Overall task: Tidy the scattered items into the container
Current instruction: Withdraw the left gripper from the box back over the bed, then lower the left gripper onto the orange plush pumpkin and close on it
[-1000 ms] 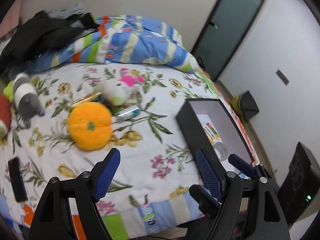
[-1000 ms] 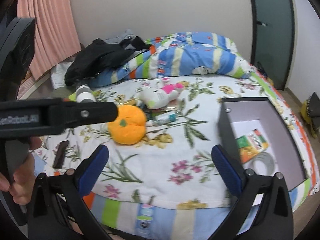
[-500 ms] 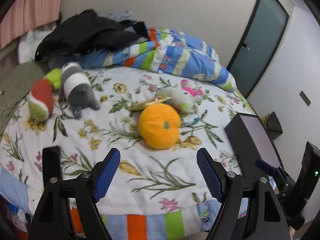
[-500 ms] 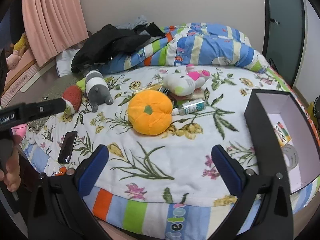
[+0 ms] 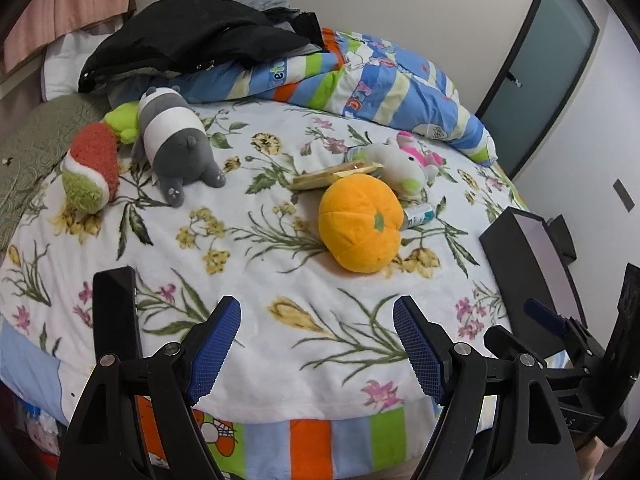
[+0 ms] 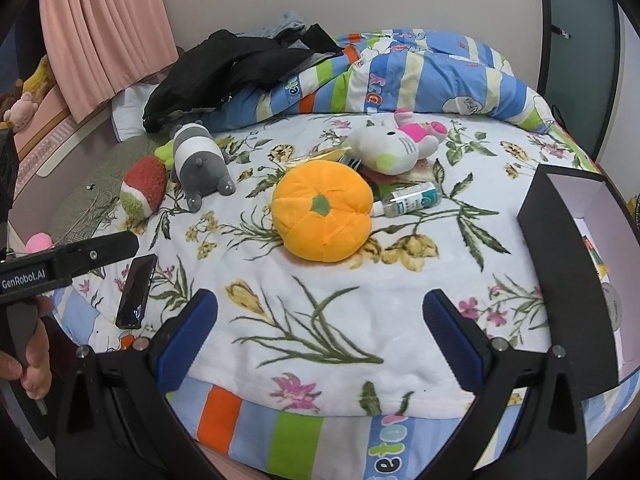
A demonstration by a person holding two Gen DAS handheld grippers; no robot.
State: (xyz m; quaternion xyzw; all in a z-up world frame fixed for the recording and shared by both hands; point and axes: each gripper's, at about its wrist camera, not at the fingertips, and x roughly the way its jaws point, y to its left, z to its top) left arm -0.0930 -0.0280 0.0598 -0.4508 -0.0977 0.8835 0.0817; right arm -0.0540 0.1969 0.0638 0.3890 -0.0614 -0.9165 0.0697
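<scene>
An orange pumpkin plush (image 5: 360,222) (image 6: 322,210) lies mid-bed. Behind it are a white-and-pink plush (image 5: 400,164) (image 6: 394,148), a small clear bottle (image 6: 412,198) (image 5: 418,214) and flat packets (image 5: 334,174). A grey-and-white plush (image 5: 176,148) (image 6: 200,158) and a red-and-green plush (image 5: 92,172) (image 6: 142,188) lie at the left. A black phone (image 5: 116,312) (image 6: 136,296) lies near the front edge. The black box (image 6: 560,280) (image 5: 508,256) stands at the right with items inside. My left gripper (image 5: 316,344) and right gripper (image 6: 320,334) are open and empty above the bed's front edge.
A striped duvet (image 6: 420,76) with black clothes (image 6: 240,68) on it is piled at the back of the bed. Pink curtains (image 6: 104,28) hang at the left. A dark door (image 5: 540,64) is at the right. The left gripper's body (image 6: 60,264) shows at the right wrist view's left edge.
Both grippers have swung left and moved closer to the bed, so the plush toys at the left and the phone came into view. Nothing on the bed has moved.
</scene>
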